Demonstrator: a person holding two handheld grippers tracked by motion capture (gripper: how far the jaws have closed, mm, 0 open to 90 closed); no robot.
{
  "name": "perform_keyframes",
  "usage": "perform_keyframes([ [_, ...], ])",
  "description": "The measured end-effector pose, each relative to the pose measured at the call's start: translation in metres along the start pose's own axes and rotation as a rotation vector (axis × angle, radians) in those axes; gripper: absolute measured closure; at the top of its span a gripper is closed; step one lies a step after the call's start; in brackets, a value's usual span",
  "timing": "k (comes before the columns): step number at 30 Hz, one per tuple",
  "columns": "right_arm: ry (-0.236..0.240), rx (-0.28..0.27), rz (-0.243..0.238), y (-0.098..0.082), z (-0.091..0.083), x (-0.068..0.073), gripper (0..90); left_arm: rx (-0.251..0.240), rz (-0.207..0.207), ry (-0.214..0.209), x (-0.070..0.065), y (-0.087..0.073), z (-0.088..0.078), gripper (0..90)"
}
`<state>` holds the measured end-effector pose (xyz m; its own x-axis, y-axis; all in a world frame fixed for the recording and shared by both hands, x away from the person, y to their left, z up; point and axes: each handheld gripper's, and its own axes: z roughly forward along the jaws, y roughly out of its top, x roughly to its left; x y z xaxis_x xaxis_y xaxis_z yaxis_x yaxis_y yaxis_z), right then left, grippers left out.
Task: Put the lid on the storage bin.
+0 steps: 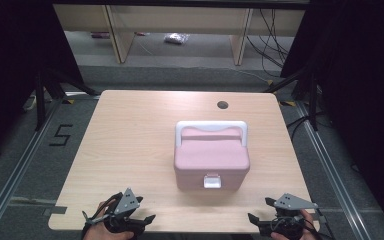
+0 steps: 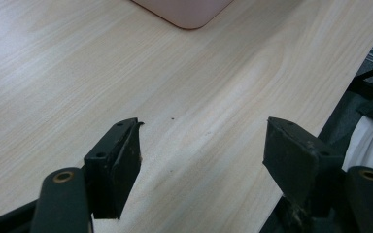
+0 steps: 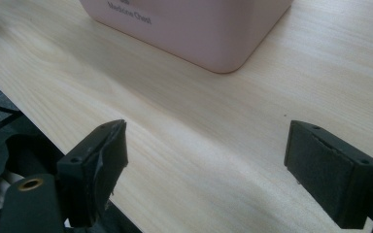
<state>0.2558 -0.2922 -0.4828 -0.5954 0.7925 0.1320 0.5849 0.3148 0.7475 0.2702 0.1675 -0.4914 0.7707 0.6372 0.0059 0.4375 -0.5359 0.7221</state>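
- A light wooden table (image 1: 130, 150) is seen from above, with a small round cable hole (image 1: 222, 105) near its far edge.
- A pink box (image 1: 211, 160) sits a little right of the table's middle, upright and closed. It has a white carrying handle (image 1: 211, 127) folded toward the far side and a white latch (image 1: 212, 181) on the near face.
- In the right gripper view, the box's near face carries the words "Medicine Chest" (image 3: 130, 13).
- The left gripper (image 1: 130, 220) rests at the table's near left edge, held in a person's hand. Its jaws are spread wide with nothing between them; bare wood shows in the gap.
- The right gripper (image 1: 275, 222) sits at the near right edge, also held in a hand. Its jaws are likewise spread apart and hold nothing.
- Both grippers are well apart from the box, which stands between them and farther back.
- A grey floor (image 1: 30, 160) surrounds the table, marked with a black "5" (image 1: 61, 135) at the left.
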Motion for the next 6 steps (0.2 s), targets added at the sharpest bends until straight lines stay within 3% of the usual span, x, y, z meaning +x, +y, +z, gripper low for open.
perform_keyframes([
  [6,0.004,0.012,0.011,0.0,0.0004,0.0011,16.7,0.002,0.002,-0.003,-0.0001,-0.0004,0.0012,29.1],
])
